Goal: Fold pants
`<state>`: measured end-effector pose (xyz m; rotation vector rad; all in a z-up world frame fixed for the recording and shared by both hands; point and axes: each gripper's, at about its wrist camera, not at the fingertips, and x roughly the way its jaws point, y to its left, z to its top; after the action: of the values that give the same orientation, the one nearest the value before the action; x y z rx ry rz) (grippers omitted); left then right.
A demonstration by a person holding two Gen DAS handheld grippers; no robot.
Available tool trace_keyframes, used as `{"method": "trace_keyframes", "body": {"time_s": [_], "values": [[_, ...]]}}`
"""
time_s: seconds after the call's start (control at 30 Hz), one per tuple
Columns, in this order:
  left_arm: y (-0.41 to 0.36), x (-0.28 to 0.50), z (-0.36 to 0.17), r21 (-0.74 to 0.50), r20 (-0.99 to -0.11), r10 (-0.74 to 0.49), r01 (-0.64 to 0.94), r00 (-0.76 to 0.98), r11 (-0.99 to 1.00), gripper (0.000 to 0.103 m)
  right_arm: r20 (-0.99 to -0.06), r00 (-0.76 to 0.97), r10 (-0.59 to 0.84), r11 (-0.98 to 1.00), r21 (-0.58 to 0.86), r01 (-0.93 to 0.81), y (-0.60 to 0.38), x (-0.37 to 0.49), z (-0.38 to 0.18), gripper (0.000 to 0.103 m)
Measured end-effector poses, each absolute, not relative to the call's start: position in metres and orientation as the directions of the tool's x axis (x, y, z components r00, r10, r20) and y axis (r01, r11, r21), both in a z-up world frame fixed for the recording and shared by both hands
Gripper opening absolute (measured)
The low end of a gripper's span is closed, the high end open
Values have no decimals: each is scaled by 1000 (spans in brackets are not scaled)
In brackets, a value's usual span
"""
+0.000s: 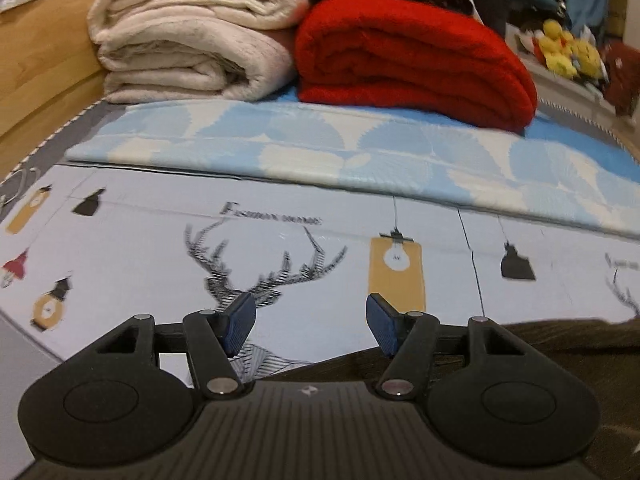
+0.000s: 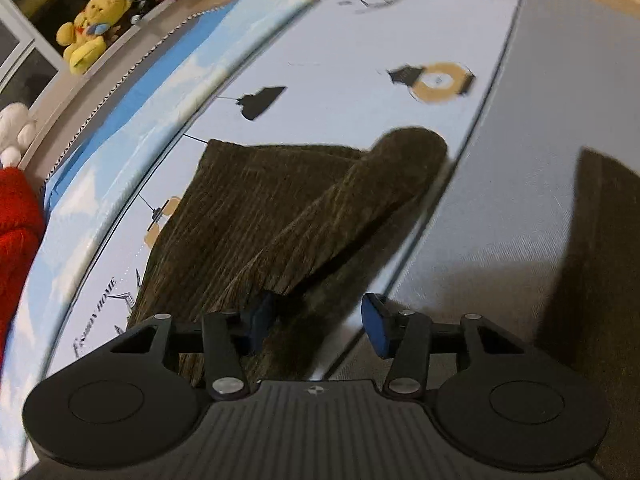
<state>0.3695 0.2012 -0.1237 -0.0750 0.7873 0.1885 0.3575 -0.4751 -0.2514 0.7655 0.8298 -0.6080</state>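
Bedding printed with deer and lamps (image 1: 312, 248) carries the brown corduroy pants (image 2: 256, 216), partly folded. Soft, limp, grippy cloth; take it at a hem corner. Left gripper (image 1: 308, 322) spread, empty. Right gripper (image 2: 318, 326) apart, apparently straddling the edge unpinched.

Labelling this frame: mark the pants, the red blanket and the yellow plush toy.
pants (image 2: 256, 208), right wrist view, on the ribbed upper layer.
red blanket (image 1: 412, 56), left wrist view, on its rolled front.
yellow plush toy (image 2: 94, 26), right wrist view, on its body.
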Motion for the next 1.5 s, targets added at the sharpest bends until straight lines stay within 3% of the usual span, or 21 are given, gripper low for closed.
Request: {"method": "trace_keyframes", "body": {"time_s": [0.03,0.17,0.33,0.4,0.5,0.53,0.6,0.67,0.8,0.9,0.93,1.07,1.2,1.23,1.3,1.33,1.37,1.4,1.43,1.5], "values": [[208,362,-114,-8,-716,156,-231,680,973,68,-828,526,-193,578,337,743,-477,357,-251,6],[241,329,-78,-96,-778,186,-407,601,909,65,-823,527,-213,519,362,775,-488,333,-234,5],[249,295,-68,-139,-778,148,-397,611,907,65,-839,408,-361,455,223,862,-505,283,-204,5],[248,295,-84,-134,-798,114,-360,591,923,65,-877,327,-352,410,170,896,-518,263,-214,6],[254,305,-111,-151,-844,46,-318,535,936,66,-892,297,-342,373,162,914,-530,243,-217,19],[257,308,-118,-147,-847,39,-304,530,941,66,-874,300,-381,378,149,914,-530,241,-210,27],[262,317,-133,-109,-859,63,-302,508,947,67,-827,322,-460,414,121,902,-524,244,-194,31],[267,325,-148,-108,-877,61,-318,477,942,73,-767,423,-482,473,179,863,-518,251,-179,41],[269,336,-166,-103,-891,53,-314,451,944,81,-717,645,-265,616,389,685,-510,294,-181,57],[265,346,-174,-86,-891,56,-289,451,953,83,-736,665,-130,645,447,620,-498,337,-203,64],[263,349,-177,-82,-893,54,-280,446,957,83,-751,650,-117,645,440,625,-492,349,-211,68],[258,360,-192,-41,-903,65,-236,424,971,83,-807,583,-98,623,407,668,-480,390,-244,69],[257,367,-204,-38,-907,56,-214,417,976,82,-835,505,-217,692,233,683,-458,426,-249,80],[256,368,-206,-37,-907,51,-201,417,979,74,-843,476,-253,721,164,673,-450,434,-251,80],[250,373,-208,-21,-904,48,-157,424,987,65,-842,410,-351,772,-13,635,-432,443,-257,67],[247,374,-208,-2,-901,57,-136,430,991,55,-828,410,-383,778,-50,626,-427,444,-258,59],[244,376,-206,9,-896,59,-115,439,993,46,-816,411,-406,774,-68,629,-426,443,-258,36],[242,378,-203,11,-891,52,-93,451,996,39,-809,399,-433,763,-93,640,-427,444,-257,21],[241,379,-198,14,-883,50,-79,467,997,35,-805,391,-446,745,-93,660,-430,446,-255,12],[244,379,-187,7,-845,52,-86,532,996,30,-773,471,-424,688,64,723,-441,442,-243,11]]}}
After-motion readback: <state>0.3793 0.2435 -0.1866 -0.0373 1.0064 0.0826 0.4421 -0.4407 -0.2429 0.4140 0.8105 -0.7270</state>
